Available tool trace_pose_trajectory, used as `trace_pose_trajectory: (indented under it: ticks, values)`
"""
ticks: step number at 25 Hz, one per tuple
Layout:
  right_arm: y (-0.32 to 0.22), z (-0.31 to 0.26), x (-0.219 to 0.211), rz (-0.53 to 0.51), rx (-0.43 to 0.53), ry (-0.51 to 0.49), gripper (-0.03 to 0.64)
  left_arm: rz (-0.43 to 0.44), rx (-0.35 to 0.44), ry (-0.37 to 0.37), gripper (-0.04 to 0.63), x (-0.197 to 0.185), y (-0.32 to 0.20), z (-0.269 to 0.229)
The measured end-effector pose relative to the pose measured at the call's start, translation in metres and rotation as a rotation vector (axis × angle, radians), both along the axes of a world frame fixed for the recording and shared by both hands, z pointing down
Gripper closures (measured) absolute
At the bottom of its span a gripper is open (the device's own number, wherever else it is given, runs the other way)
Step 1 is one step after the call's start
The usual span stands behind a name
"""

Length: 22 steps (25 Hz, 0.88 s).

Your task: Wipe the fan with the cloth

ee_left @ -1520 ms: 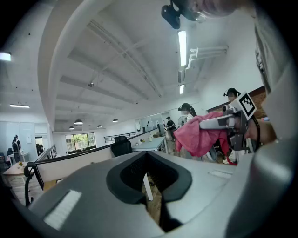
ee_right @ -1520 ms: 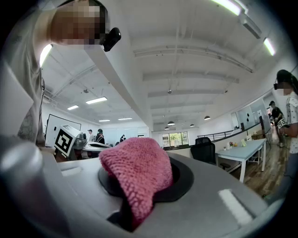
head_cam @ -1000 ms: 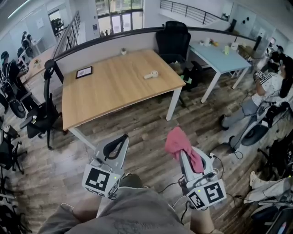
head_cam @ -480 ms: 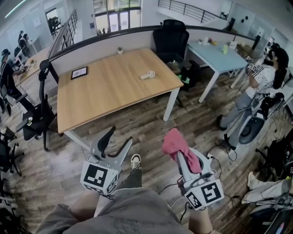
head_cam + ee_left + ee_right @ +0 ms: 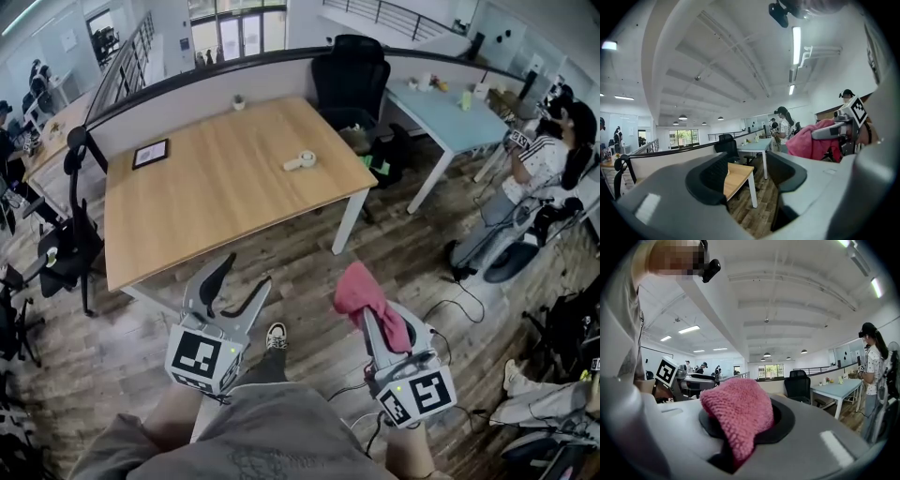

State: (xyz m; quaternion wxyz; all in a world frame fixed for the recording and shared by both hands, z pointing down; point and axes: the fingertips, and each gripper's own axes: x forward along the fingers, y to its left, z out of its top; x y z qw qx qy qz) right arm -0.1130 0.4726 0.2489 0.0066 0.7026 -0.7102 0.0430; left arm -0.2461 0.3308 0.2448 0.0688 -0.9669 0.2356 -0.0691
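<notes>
**Right tool** (image 5: 367, 314): jaws closed on a pink knitted cloth (image 5: 356, 286). The fabric is bunched over the jaw tips and spills out ahead of them.

**Left tool** (image 5: 242, 279): at 9 o'clock of the right tool. Its jaws are opening, and nothing lies between them.

**Position:** both tools are held over the wooden floor (image 5: 309, 253), at 6 o'clock of the table (image 5: 187, 206) and clear of its near edge.

**Fan** (image 5: 300, 161): a small white object lying flat on the table, at 12 o'clock of the tools and well apart from both. It appears to have a round head with a short handle pointing toward 8 o'clock; finer detail is too small to resolve.

**Handling, cloth:** soft, light and limp. The knit should resist slipping from the pads, and the loose bulk ahead of the tips can serve as the wiping pad.

**Handling, fan:** probably light, rigid plastic, so it is likely to skid on the smooth table under a wiping stroke. The handle looks like the place for the empty left tool to steady it, which leaves the head free for the cloth.
</notes>
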Motion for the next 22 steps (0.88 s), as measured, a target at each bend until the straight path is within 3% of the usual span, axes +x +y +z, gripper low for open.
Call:
trace_pose_trajectory:
  ticks: [13,22]
  values:
    - [-0.176,-0.011,0.064,-0.02,-0.036,-0.036,0.537,-0.012,-0.034,-0.036,0.333,0.06,-0.164,-0.004]
    - [-0.292,-0.007,0.101,0.004,-0.051,-0.034,0.537,0.041,-0.068,-0.063,0.33,0.104,-0.268,0.008]
